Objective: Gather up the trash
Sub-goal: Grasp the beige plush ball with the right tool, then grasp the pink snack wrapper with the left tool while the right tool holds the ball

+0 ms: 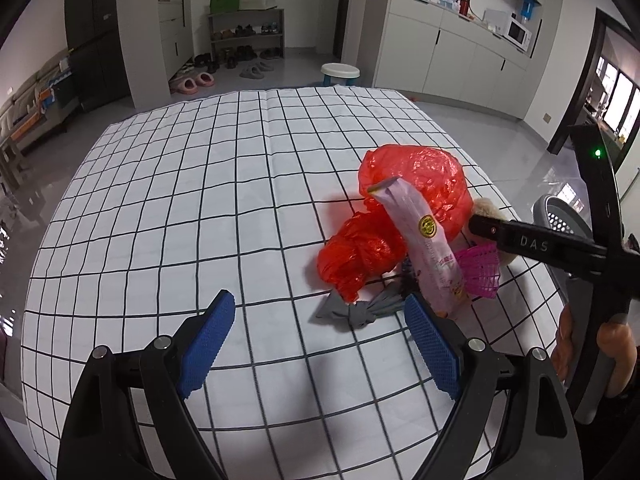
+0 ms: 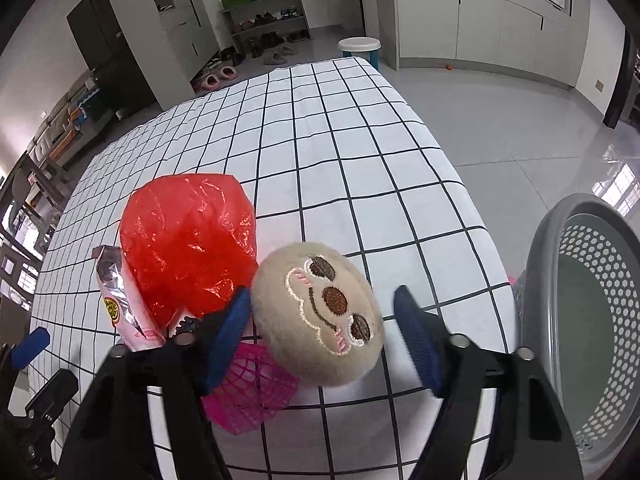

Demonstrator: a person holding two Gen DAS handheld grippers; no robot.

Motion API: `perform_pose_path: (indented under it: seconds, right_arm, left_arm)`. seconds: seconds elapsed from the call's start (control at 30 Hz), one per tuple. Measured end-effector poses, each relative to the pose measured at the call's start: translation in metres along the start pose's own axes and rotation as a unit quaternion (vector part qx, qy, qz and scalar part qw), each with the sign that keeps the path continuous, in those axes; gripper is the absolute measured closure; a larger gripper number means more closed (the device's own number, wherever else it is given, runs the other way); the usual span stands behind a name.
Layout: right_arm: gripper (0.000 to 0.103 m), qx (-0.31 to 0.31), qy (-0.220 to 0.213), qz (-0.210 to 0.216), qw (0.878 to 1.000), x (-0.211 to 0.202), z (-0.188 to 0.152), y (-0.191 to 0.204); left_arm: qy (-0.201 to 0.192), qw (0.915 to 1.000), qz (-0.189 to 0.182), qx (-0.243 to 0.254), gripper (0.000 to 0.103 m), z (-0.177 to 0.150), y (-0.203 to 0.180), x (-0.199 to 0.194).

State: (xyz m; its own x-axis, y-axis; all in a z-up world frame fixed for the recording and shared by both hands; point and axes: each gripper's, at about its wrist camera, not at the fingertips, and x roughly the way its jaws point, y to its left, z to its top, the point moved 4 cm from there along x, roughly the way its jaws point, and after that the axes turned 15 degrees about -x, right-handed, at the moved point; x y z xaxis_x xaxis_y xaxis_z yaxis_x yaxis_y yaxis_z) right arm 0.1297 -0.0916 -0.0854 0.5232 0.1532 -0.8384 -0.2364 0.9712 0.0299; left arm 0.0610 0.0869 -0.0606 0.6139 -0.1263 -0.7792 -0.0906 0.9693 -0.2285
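A crumpled red plastic bag (image 1: 404,208) (image 2: 188,240) lies on the checked tablecloth (image 1: 200,200) with a pink snack wrapper (image 1: 428,248) (image 2: 120,304) leaning on it, a pink foam net (image 1: 480,272) (image 2: 252,392) and a small grey knotted scrap (image 1: 360,312). A beige plush face toy (image 2: 320,316) sits between my right gripper's (image 2: 324,332) open fingers. My left gripper (image 1: 320,344) is open and empty, just short of the pile. The right gripper shows in the left wrist view (image 1: 532,240).
A grey perforated bin (image 2: 592,320) (image 1: 560,216) stands off the table's right edge. A white stool (image 1: 340,74), shoe rack and cabinets are across the room.
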Motion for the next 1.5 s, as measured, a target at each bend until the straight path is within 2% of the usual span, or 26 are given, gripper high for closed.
perform_pose_path:
  seconds: [0.03, 0.2, 0.4, 0.77, 1.03, 1.2, 1.27, 1.33, 1.37, 1.4, 1.5]
  right_arm:
    - [0.047, 0.001, 0.0, 0.002, 1.0, 0.001, 0.0, 0.001]
    - [0.051, 0.01, -0.015, 0.007, 1.0, -0.007, -0.004, -0.001]
    - [0.051, 0.037, -0.039, 0.012, 0.999, -0.03, -0.011, -0.013]
    - [0.051, 0.071, -0.042, -0.001, 0.997, -0.057, -0.039, -0.036]
    - [0.051, 0.085, -0.035, 0.0, 0.996, -0.061, -0.056, -0.046]
    - [0.051, 0.086, -0.035, 0.004, 0.996, -0.061, -0.058, -0.045]
    - [0.051, 0.085, -0.033, 0.006, 0.996, -0.059, -0.057, -0.043]
    - [0.051, 0.083, -0.034, 0.008, 0.996, -0.06, -0.057, -0.041]
    - [0.051, 0.082, -0.035, 0.009, 0.996, -0.06, -0.057, -0.039]
    - [0.051, 0.081, -0.035, 0.009, 0.996, -0.06, -0.056, -0.038]
    - [0.051, 0.082, -0.036, 0.011, 0.996, -0.062, -0.057, -0.037]
  left_arm:
    - [-0.003, 1.0, 0.002, 0.0, 0.014, 0.0, -0.001, 0.0]
    - [-0.009, 1.0, 0.001, 0.001, 0.013, -0.001, -0.007, -0.003]
    - [-0.006, 0.9999, -0.011, 0.003, 0.013, 0.002, -0.024, 0.0]
    - [-0.016, 0.9996, -0.024, 0.003, 0.013, 0.018, -0.063, 0.022]
    - [0.003, 0.9995, -0.027, -0.014, 0.015, 0.021, -0.069, 0.043]
    - [0.017, 0.9994, -0.027, -0.015, 0.035, 0.013, -0.069, 0.048]
    - [0.021, 0.9992, -0.03, -0.013, 0.05, 0.01, -0.068, 0.048]
    - [0.022, 0.9991, -0.035, -0.012, 0.058, 0.009, -0.068, 0.046]
    - [0.022, 0.999, -0.039, -0.01, 0.069, 0.008, -0.067, 0.045]
    - [0.021, 0.9989, -0.041, -0.006, 0.075, 0.007, -0.067, 0.043]
    - [0.02, 0.9991, -0.038, 0.001, 0.081, 0.003, -0.066, 0.037]
